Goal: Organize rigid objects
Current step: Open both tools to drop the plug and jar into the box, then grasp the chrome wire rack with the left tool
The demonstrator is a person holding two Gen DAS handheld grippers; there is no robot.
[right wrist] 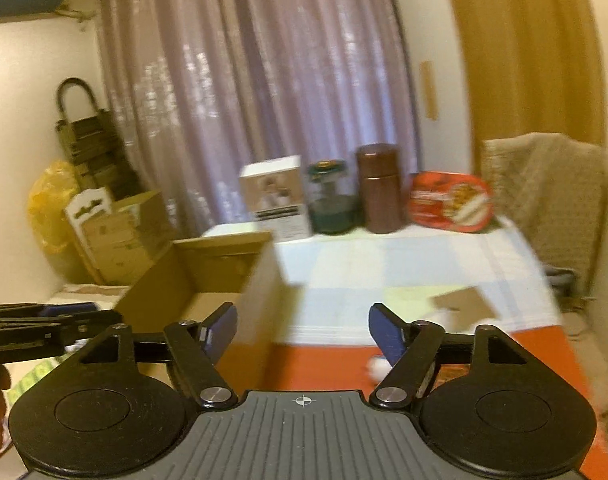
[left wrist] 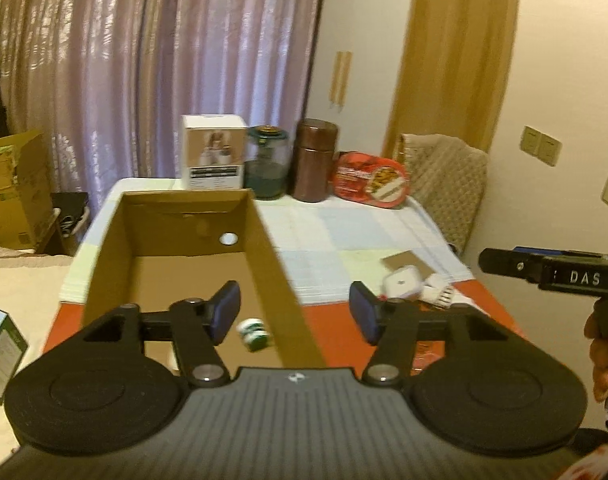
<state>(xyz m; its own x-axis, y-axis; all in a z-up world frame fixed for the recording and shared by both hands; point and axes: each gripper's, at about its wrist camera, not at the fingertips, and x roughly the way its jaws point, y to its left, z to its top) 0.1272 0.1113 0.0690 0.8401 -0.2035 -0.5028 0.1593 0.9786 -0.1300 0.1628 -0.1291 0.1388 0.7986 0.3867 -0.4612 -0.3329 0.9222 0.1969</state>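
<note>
Left wrist view: the left gripper (left wrist: 295, 312) stands half open and empty over the near end of the cardboard box (left wrist: 263, 240). A small green-and-white jar (left wrist: 254, 334) lies inside the box, near its right wall; it looks light, stiff and smooth, best pinched across its round sides. Right of the box lie small white chargers (left wrist: 402, 283), likely light and hard.

Right wrist view: the right gripper (right wrist: 302, 330), tilted slightly downward, gapes empty just right of the box.

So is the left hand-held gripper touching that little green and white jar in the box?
Apart. In the left wrist view the left hand-held gripper is open, and the jar lies below on the cardboard box floor, clear of both pads.
</note>
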